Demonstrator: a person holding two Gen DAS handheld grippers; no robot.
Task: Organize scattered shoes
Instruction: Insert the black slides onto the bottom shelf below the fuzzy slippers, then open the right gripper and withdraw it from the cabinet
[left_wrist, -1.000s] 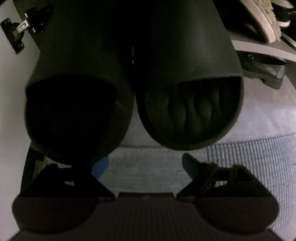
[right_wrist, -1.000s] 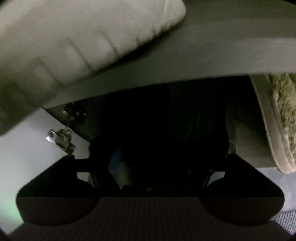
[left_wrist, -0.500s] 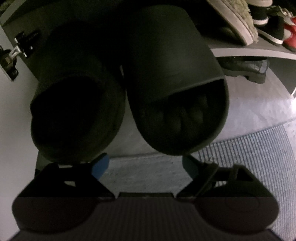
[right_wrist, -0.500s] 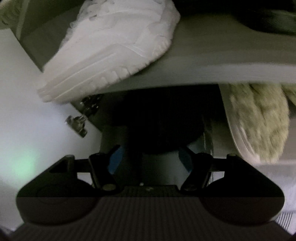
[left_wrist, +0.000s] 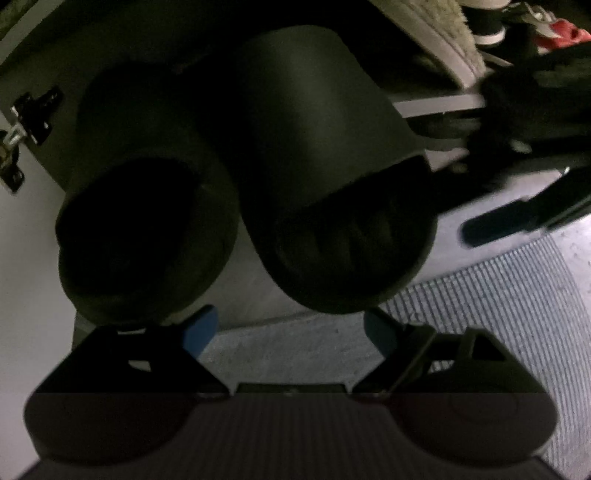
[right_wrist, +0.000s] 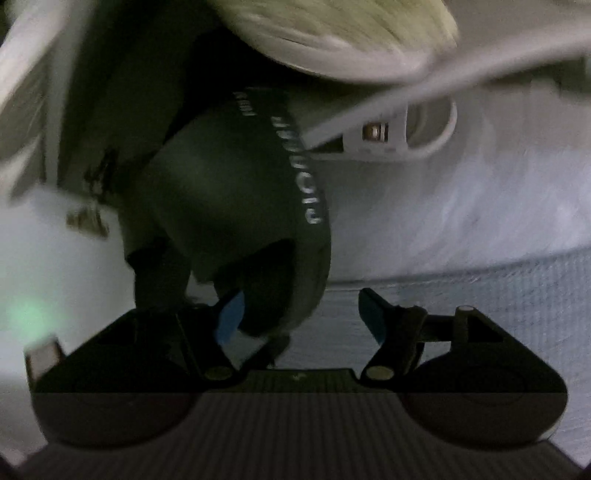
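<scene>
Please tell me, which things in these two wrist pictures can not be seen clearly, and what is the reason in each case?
- Left wrist view: the left black slide is in deep shadow, so its footbed shows no detail.
- Left wrist view: the dark shape at the right edge is blurred; I cannot identify it.
- Right wrist view: the lettering on the dark slide is blurred, unreadable.
- Right wrist view: the fluffy slipper is cut by the top edge.
</scene>
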